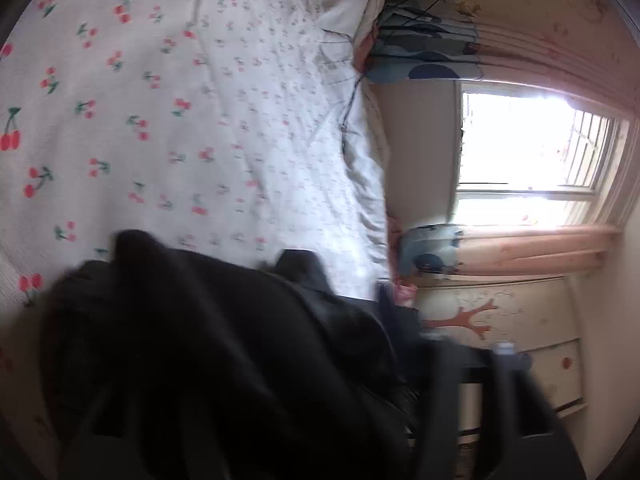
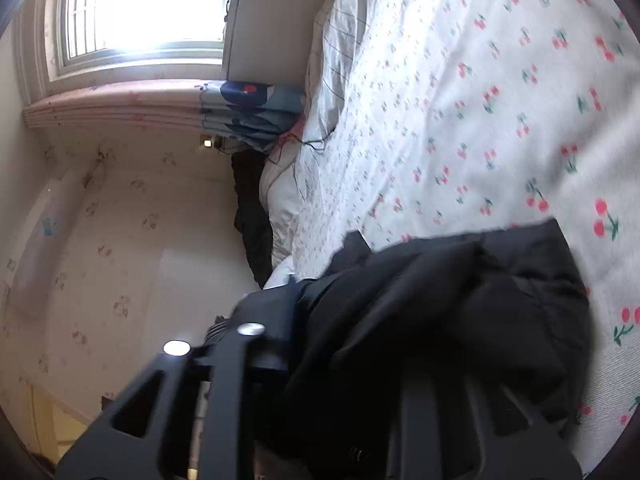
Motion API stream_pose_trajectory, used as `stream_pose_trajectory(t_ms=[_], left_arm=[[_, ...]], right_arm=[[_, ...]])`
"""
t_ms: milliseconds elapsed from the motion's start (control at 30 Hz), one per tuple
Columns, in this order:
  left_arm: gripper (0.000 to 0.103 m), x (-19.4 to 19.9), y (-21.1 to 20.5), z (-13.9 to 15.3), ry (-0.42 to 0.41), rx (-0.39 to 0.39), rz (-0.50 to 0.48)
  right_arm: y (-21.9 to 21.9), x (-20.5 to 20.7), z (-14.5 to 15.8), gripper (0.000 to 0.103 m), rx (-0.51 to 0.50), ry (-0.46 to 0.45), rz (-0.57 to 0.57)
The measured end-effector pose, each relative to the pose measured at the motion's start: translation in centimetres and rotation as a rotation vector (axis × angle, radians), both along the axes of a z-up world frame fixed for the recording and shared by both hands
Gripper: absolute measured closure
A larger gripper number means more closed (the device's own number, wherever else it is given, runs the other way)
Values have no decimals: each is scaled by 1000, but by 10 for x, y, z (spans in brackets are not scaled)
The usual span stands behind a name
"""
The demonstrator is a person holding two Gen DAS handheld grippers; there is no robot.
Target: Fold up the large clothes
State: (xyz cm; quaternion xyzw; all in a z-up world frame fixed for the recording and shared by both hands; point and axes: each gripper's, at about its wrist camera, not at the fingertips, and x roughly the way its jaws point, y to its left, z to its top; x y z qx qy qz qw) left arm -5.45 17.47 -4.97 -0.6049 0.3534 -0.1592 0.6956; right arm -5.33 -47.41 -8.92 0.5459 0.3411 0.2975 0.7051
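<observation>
- The left gripper (image 1: 304, 412) was rolled onto its side and blurred; its jaws stood wide apart, one finger (image 1: 516, 392) clear of the cloth and the other lost under it.
- A black garment (image 1: 208, 340) lay bunched directly ahead of that gripper and draped over its hidden side; I could not see any pad pressing on it.
- Beyond the garment the bed (image 1: 160, 120), covered in a white cherry-print sheet, stretched away from the gripper.
- Past the bed's far edge were a pink curtain (image 1: 540, 248), a bright window (image 1: 520, 140) and a pale drawer unit (image 1: 520, 320) painted with a pink branch.
- The right gripper (image 2: 336, 380) was also rolled sideways, its jaws partly apart; one finger (image 2: 224, 360) with two shiny bolts was bare.
- The garment (image 2: 460, 312) was heaped over the other side of that gripper and spilled forward onto the bed (image 2: 480, 100); whether the pads pinched it could not be told.
- To the bare finger's side stood a flower-papered wall (image 2: 120, 220), with the window (image 2: 152, 4) farther ahead.
- A pillow (image 2: 336, 60) lay at the bed's far end.
</observation>
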Motion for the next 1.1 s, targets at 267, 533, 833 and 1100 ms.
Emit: stream_pose_trajectory(t_ms=[267,533,833,1100], left_arm=[[7,-64,-40,81,-188,138,-60],[7,-41,-132,90,-274,536,-313],[7,67,-146,42,-44,647,-286],[7,78,-168,68,-134,853,-275]], right_arm=[[21,-33,64,13,-90,-76,-24],[156,-22,107,10,-940,-277,213],[182,77,53,9,-995,-49,162],[207,116,78,9,-1139,-153,106]])
